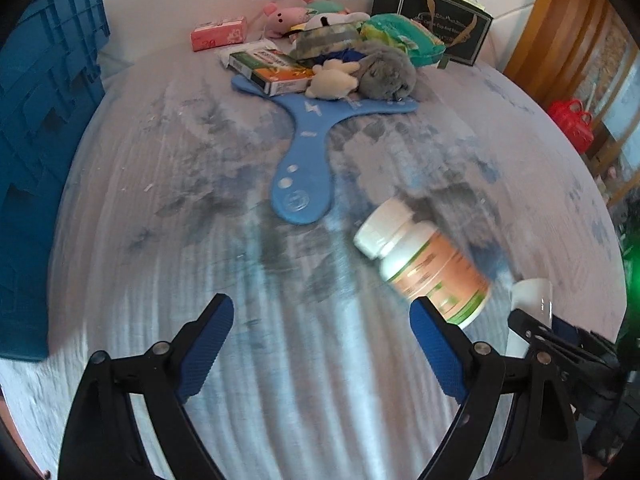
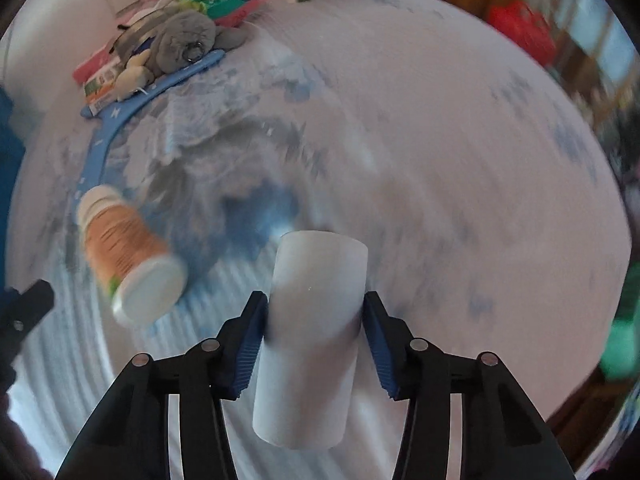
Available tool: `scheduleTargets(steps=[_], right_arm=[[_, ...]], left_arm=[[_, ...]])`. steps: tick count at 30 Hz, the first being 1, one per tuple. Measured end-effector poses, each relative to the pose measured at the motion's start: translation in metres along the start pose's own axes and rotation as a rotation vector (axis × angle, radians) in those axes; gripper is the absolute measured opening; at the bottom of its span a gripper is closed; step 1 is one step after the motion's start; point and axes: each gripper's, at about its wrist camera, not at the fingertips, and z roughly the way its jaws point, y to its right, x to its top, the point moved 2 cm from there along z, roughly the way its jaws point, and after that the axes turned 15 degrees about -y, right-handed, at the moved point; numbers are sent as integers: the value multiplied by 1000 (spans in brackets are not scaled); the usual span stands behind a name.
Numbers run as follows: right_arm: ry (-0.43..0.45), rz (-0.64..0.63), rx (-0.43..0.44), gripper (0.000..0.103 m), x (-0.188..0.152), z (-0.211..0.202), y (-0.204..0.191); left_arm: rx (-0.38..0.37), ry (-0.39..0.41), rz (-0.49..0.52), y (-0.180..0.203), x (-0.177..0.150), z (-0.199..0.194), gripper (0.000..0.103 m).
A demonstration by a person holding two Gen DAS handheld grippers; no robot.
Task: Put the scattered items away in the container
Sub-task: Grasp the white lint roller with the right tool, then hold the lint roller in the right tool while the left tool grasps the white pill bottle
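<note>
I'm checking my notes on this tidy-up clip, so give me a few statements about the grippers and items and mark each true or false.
1. The right gripper has its jaws closed on a white cylinder. True.
2. The left gripper holds the pill bottle. False: its jaws stand open and empty, the bottle lying beside the right-hand jaw.
3. The pill bottle lies on its side. True.
4. The grey plush toy sits inside the blue crate. False: it rests on the bed among the pile, partly on the blue boomerang.
</note>
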Motion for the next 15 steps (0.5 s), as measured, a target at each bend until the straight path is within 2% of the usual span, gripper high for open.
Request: scheduleTargets(steps=[3,7,11,15], right_arm=[[21,-102,20,47,30,2,13],[25,-276,69,47,63,6,23],[8,-390,116,47,78,11,28],[-28,-444,150,49,80,18,35]], left_arm=[[3,16,-63,26,10,2,90],[43,6,-186,62,25,18,90],[123,-41,-292,79,31,45,90],[185,-72,-342,82,26,61,90]])
